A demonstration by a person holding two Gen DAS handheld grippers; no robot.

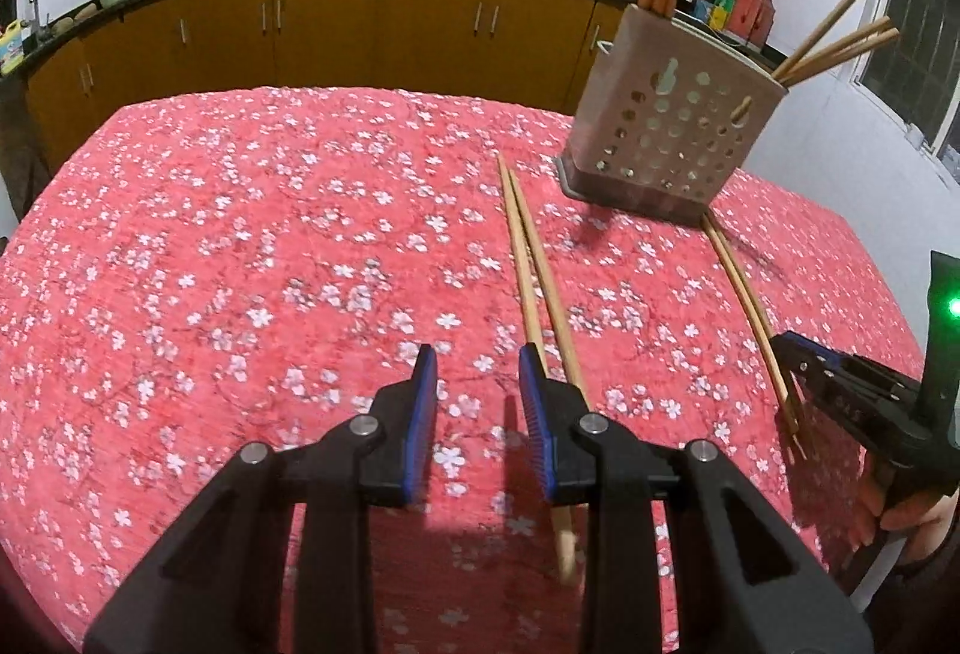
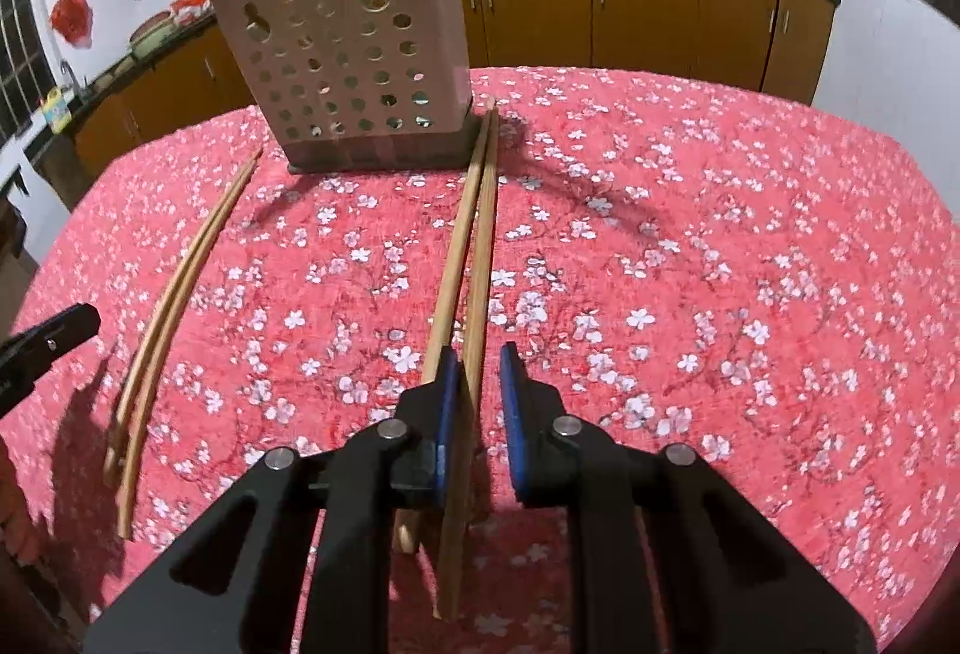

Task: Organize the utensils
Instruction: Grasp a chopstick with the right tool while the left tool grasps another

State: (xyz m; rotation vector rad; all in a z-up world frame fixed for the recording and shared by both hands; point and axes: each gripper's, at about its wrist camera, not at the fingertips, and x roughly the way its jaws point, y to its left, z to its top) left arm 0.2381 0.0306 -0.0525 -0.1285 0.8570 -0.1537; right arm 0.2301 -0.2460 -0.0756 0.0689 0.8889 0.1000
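Kitchen, worktop [image 2: 690, 246] under red floral cloth. Right tool [image 2: 480, 384]: jaws narrow, one wooden chopstick of the near pair [image 2: 465, 258] between pads, gap visible, partner outside; may lift one, drop other. Left tool [image 1: 478, 384] part-open beside second pair [image 1: 528, 258]. Perforated beige holder [image 1: 672, 126] behind.
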